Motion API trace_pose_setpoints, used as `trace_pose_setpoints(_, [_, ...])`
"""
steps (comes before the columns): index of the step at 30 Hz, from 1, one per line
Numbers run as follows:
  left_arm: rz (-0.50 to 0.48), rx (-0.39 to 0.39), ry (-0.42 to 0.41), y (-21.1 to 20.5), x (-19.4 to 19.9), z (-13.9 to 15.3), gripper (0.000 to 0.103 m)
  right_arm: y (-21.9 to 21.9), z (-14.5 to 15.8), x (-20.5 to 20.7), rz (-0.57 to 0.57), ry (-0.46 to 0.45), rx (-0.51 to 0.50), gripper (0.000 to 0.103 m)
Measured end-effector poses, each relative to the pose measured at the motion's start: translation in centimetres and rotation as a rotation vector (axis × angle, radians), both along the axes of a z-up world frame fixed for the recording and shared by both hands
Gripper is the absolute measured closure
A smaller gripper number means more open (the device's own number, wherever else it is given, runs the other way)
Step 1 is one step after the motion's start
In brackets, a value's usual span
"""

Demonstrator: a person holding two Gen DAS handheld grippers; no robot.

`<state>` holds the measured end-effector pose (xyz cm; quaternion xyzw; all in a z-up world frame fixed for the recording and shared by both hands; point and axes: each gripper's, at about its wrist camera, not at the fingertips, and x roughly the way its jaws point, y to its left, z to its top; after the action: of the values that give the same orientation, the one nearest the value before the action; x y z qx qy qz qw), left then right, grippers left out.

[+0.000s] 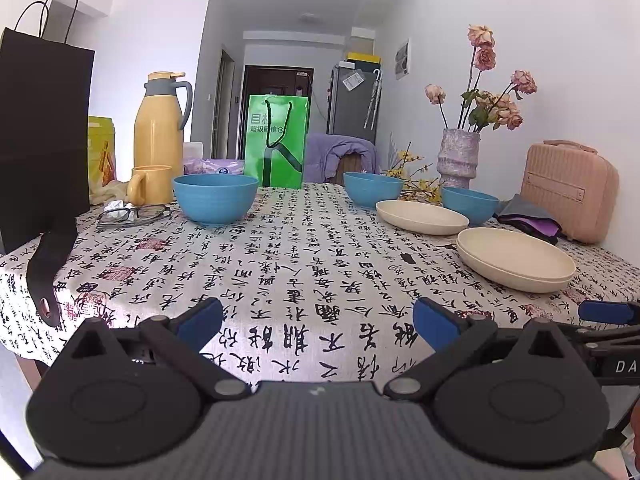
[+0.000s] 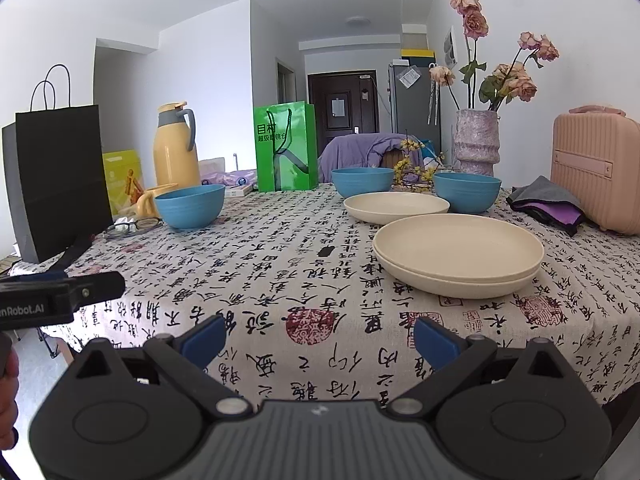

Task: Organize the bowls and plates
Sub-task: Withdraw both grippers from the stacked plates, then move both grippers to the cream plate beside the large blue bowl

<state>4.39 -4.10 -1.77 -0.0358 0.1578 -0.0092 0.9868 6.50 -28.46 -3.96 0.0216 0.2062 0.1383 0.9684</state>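
both grippers, left gripper [image 1: 318,318] and right gripper [image 2: 318,338], released and empty at the bench [image 2: 280,264] edge. stacked cream plastic plates [image 2: 458,254] just ahead-right of the right one, single cream plate [image 2: 396,206] and three blue bowls [image 2: 190,205] beyond. looks like plates are being consolidated; nearest stack is the base.

I'm looking into a lived-in home dining room: a table under a calligraphy-print cloth [image 2: 280,272], a yellow thermos jug with a grey handle [image 2: 176,146], dried pink roses in a mottled purple vase [image 2: 478,142], a dark front door [image 2: 344,100] beyond.
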Motion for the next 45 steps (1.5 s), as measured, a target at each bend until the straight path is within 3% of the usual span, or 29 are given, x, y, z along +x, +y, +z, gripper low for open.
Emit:
trace_pose_setpoints(19, [-0.023, -0.003, 0.026, 0.0, 3.6, 0.7, 0.0, -0.5, 0.8, 2.9, -0.057, -0.016, 0.012, 0.003])
trace_pose_setpoints(45, [-0.063, -0.019, 0.094, -2.0, 20.1, 3.7, 0.0, -3.4, 4.8, 18.0, -0.131, 0.027, 0.052, 0.003])
